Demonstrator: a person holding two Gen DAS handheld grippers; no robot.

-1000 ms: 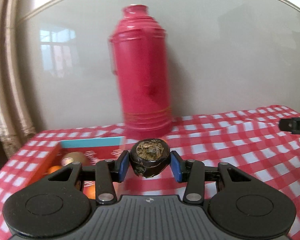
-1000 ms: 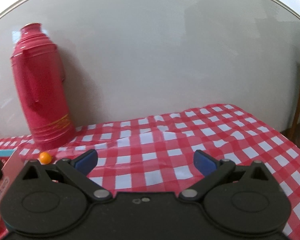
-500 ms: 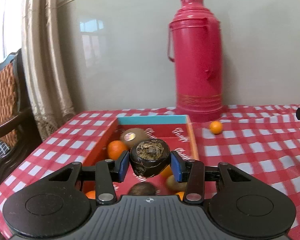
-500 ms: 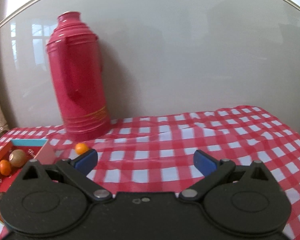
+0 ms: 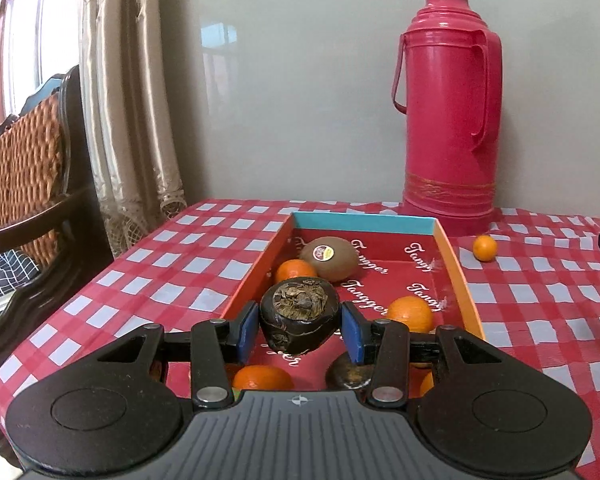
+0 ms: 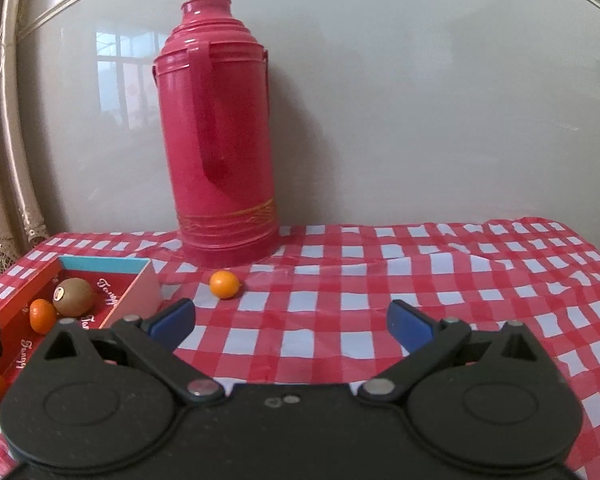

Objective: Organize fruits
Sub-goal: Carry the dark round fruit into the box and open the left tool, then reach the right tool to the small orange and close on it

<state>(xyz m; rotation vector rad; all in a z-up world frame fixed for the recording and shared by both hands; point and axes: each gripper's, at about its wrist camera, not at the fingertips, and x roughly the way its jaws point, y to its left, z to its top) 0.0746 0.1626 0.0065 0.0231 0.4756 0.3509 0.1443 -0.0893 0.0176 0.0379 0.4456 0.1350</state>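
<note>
One dark, wrinkled, roughly round fruit [image 5: 299,319] is pinched between the blue pads of the left gripper [image 5: 299,330], held above the shallow red cardboard box with a blue end wall [image 5: 363,223], which stands on the red-and-white checked tablecloth [image 6: 380,280]. Inside lie a brown kiwi with a sticker [image 5: 329,258], several oranges and another dark fruit. The step in hand appears to be setting this fruit down; it would go best lowered onto the bare red floor beside the kiwi, released only once low, so it neither rolls nor knocks the near orange [image 5: 410,313]. The right gripper [image 6: 291,322] is spread wide and empty, facing one small orange fruit [image 6: 224,284] left on the cloth near the tall red plastic thermos [image 6: 216,128].
</note>
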